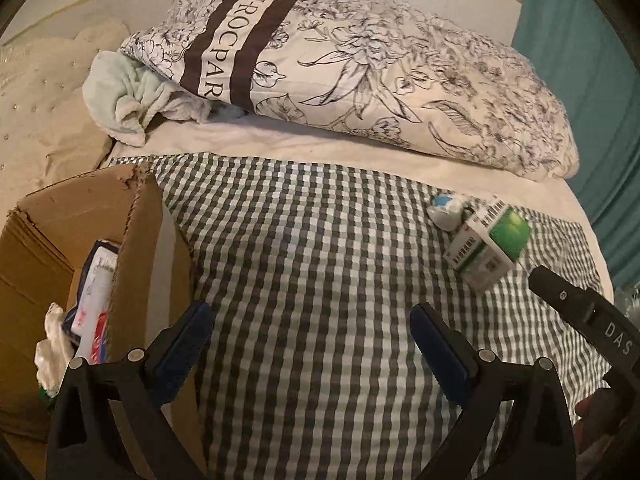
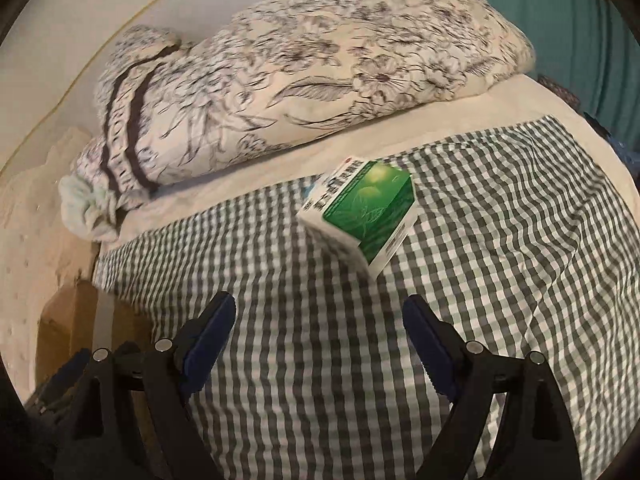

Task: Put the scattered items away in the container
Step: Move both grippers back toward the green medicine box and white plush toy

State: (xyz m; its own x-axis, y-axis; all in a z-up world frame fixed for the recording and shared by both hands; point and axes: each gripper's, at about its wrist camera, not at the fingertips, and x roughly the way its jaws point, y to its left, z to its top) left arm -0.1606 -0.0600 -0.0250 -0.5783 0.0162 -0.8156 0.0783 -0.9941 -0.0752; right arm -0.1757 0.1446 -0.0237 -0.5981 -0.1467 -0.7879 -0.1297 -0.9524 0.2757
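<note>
1. My left hand-held gripper [image 1: 310,326] hangs spread and empty over the gingham cloth [image 1: 320,248] on the bed; my right hand-held gripper [image 2: 320,320] likewise, lined up on its target, I judge.
2. One cardboard box [image 1: 136,240] stands at left, already holding packets.
3. Still out: one green carton [image 2: 366,210], one white wad [image 1: 446,210] touching it.

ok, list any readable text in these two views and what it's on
"N-ROCPAR", cut off at both ends: on the brown-striped band of the floral quilt.
"DAS": on the right tongs, seen from the left wrist.
Green and white box: barcodes and print, too blurred to read.
Packet inside the cardboard box: red print, unreadable.
</note>
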